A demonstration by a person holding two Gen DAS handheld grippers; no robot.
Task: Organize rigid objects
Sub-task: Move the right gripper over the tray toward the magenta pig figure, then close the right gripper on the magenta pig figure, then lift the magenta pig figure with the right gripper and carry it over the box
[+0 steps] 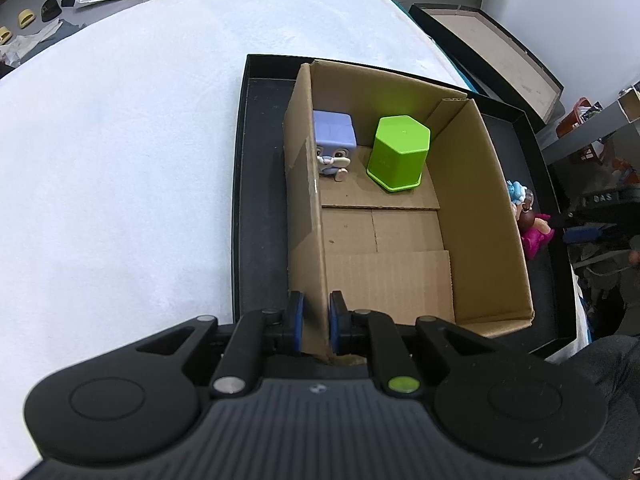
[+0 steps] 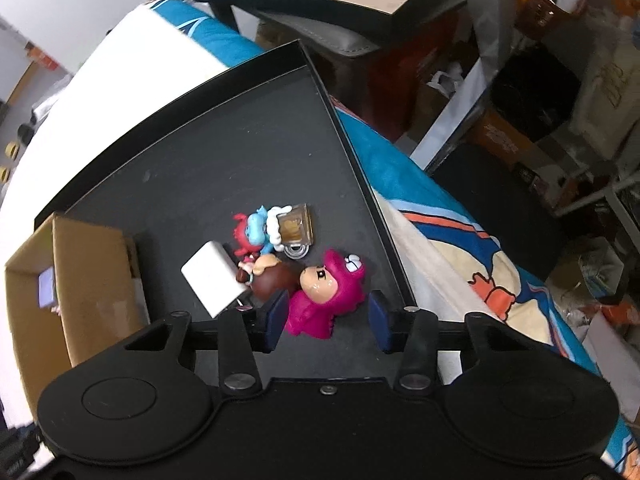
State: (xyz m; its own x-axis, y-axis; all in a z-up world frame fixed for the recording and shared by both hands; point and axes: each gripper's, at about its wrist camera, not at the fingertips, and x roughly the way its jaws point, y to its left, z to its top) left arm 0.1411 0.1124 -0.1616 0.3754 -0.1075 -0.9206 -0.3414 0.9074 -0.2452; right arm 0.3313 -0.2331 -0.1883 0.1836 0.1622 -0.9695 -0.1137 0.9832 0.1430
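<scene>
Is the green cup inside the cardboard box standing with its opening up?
No, the green cup stands upside down on the cardboard box floor.

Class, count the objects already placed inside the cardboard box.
2: a purple block-headed figure against the far-left wall of the cardboard box, and a green hexagonal cup upside down right of it. None seems hidden.

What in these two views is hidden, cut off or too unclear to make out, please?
- Left wrist view: the figurines in the black tray are half hidden behind the cardboard box wall.
- Right wrist view: the purple cube toy shows only as a sliver inside the box.
- Right wrist view: whether the right hand-held gripper pads touch the pink figurine.
</scene>
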